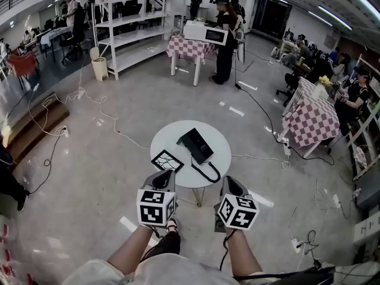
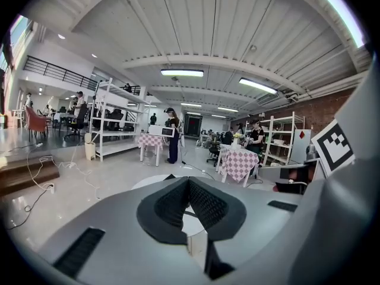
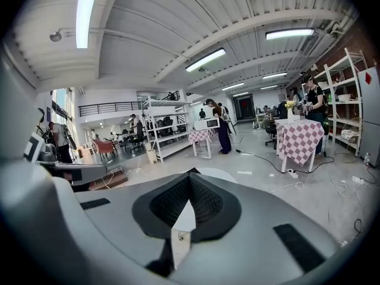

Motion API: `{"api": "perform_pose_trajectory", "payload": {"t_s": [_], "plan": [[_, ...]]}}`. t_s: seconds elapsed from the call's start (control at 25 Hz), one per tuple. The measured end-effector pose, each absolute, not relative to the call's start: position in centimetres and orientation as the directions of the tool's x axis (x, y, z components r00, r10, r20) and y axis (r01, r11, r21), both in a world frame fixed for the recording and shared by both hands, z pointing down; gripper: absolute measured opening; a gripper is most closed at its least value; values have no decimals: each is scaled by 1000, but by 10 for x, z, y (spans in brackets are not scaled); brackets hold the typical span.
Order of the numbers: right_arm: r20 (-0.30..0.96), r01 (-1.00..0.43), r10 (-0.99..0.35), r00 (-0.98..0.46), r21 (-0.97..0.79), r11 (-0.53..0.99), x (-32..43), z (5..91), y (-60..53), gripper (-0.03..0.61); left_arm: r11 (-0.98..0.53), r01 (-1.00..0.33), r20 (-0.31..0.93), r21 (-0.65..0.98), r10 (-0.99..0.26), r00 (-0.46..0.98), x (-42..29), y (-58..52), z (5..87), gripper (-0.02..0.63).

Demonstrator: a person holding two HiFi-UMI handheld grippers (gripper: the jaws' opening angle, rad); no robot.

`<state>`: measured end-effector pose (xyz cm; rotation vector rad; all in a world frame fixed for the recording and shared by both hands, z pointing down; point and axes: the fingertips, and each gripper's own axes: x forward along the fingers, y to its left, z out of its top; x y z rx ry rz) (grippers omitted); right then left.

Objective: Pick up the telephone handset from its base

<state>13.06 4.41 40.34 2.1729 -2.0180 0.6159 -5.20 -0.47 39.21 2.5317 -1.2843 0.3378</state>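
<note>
A black card [image 1: 167,160] lies beside the telephone [image 1: 196,145] on the round table [image 1: 171,138]

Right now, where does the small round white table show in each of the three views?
Head view: the round table sits at centre, with the telephone on it.
Left gripper view: a pale sliver just above the jaws, left of centre.
Right gripper view: a pale arc just above the jaws, right of centre.
Shared landmark: the checkered table with the microwave, farther off in all three.
</note>
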Motion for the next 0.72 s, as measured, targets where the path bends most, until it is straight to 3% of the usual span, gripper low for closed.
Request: {"api": "perform_pose_trajectory", "payload": {"t_s": [0.72], "plan": [[365,-965,-925,101,-189,-180,173,397,-30,23,-598,-785,336,163,-714,614,-19,-96,392,17]]}}
